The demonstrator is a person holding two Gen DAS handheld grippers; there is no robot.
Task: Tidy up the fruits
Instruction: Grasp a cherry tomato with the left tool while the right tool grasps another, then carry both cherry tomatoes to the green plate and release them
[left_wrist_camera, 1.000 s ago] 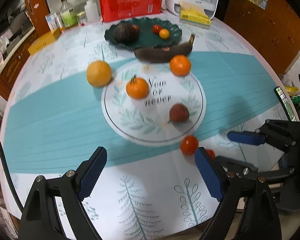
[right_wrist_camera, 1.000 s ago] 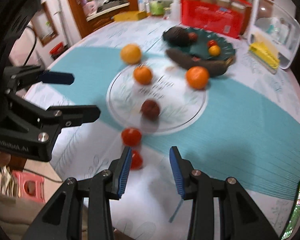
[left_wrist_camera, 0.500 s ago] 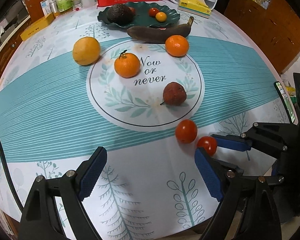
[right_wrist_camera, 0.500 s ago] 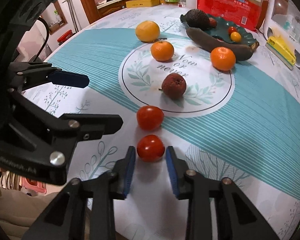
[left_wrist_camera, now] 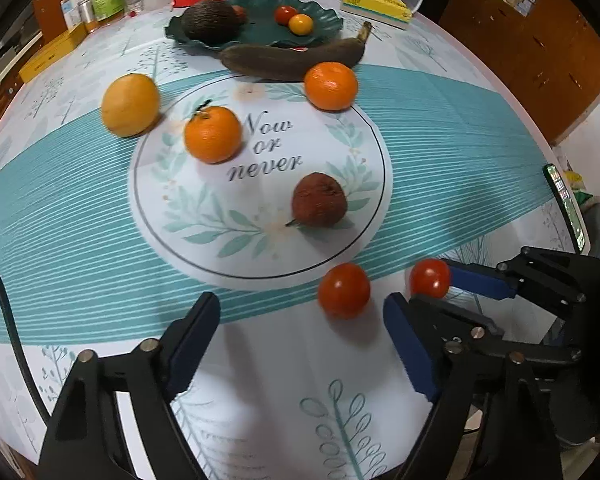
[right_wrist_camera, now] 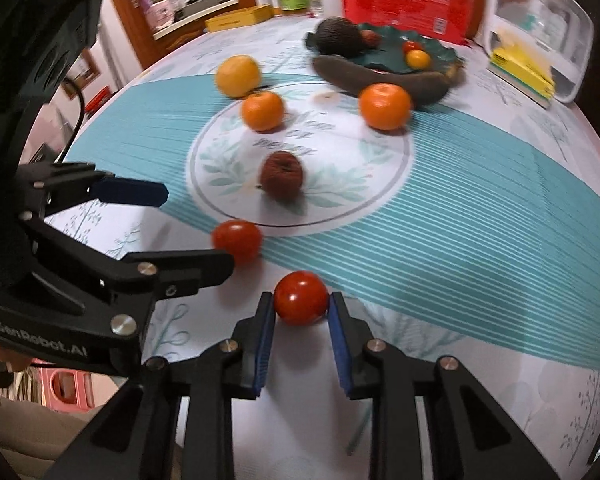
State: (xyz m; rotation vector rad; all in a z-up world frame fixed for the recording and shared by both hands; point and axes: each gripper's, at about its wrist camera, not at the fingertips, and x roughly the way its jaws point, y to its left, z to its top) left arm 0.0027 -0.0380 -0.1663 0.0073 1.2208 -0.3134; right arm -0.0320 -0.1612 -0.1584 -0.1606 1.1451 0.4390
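The right gripper point(right_wrist_camera: 302, 312) pinches a red tomato point(right_wrist_camera: 301, 298), its two blue pads pressed against the fruit's sides just above the tablecloth point(right_wrist_camera: 480, 216). To its left and a little farther out, a second tomato point(right_wrist_camera: 237, 240) sits on the cloth beside the black finger of the left gripper point(left_wrist_camera: 300, 344), whose jaws are spread and closing with nothing between them; that tomato lies just beyond its tips, nearer the right-hand pad. Farther out from the right gripper, inside the printed circle, a wrinkled dark red fruit point(right_wrist_camera: 281, 176) lies, possibly a shrivelled pear, though the blur makes this uncertain. Beyond it are two mandarins point(right_wrist_camera: 262, 111) point(right_wrist_camera: 385, 106), one on each side of the lettering, and a larger yellow-orange citrus point(right_wrist_camera: 238, 76) off to the far left. Farthest away, a blackened banana point(right_wrist_camera: 380, 80) rests against a dark green plate point(right_wrist_camera: 440, 56) that holds an avocado point(right_wrist_camera: 337, 37) and small red and yellow tomatoes.
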